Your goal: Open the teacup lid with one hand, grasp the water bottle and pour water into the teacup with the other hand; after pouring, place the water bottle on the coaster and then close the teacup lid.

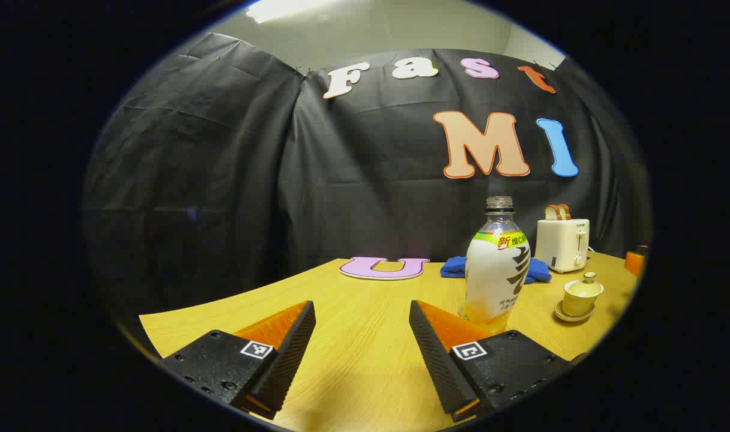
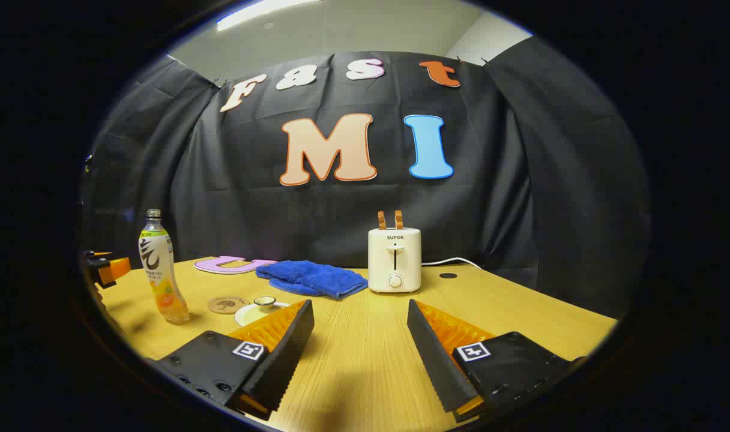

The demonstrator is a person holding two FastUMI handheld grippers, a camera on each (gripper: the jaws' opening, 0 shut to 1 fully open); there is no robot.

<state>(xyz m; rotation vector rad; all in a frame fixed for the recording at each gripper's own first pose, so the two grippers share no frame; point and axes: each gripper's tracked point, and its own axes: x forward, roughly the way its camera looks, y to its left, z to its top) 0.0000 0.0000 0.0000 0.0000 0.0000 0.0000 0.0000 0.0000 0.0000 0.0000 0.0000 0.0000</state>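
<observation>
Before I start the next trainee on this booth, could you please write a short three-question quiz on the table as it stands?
1. True or false: the lid is already off the teacup.
2. In the right gripper view, which lies nearest the water bottle? A) the coaster B) the toaster C) the blue cloth
3. Fill in: the fingers of both the left gripper and the right gripper stand ____, holding nothing.

Key:
1. False; the lid sits on the cup.
2. A
3. open
</observation>
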